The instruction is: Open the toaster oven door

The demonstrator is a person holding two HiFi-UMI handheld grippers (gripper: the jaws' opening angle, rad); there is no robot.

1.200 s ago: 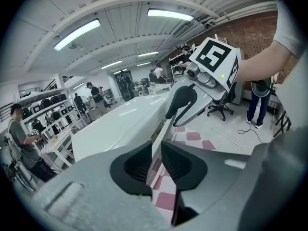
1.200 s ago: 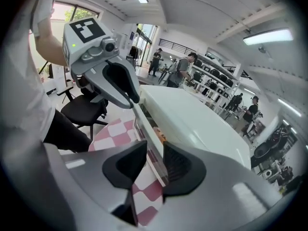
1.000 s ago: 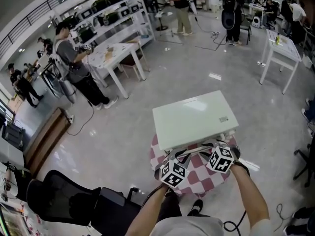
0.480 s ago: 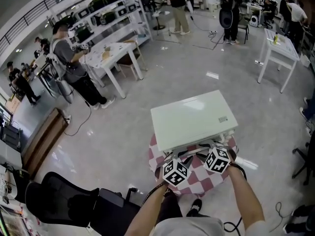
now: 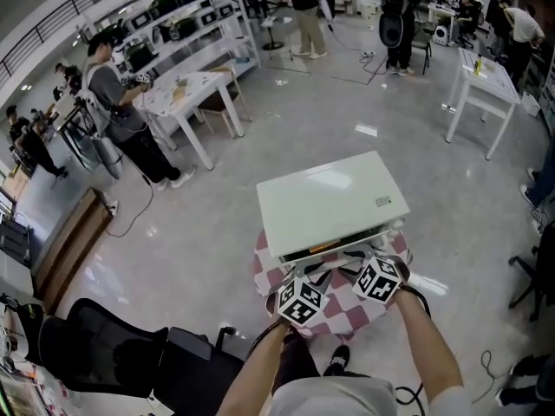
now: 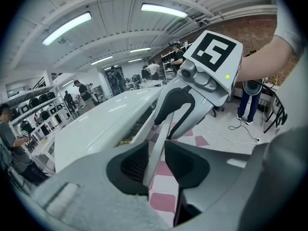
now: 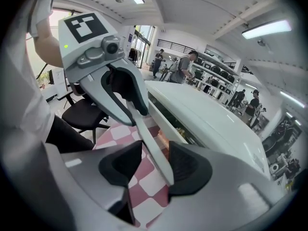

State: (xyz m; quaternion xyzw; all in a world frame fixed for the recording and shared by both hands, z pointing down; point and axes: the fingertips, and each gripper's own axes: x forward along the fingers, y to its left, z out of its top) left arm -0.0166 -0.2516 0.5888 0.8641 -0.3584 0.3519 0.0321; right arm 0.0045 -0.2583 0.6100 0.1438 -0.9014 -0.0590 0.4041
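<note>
Toaster oven (image 5: pixel 329 202): white, on the small checkered table (image 5: pixel 342 317), front toward the near edge, door open a crack.
Left gripper (image 6: pixel 156 160): jaws closing, the door handle (image 6: pixel 155 150) loose between them, not clamped.
Right gripper (image 7: pixel 153 166): jaws opening, the same handle between them, unpinched.

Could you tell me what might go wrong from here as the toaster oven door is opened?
1. The handle lies loosely between both pairs of jaws. The left gripper is closing its jaws and the right gripper is opening its own, so the handle could slip out and spring back shut.
2. The toaster oven sits on a small cloth-covered table, so pulling may drag it forward.
</note>
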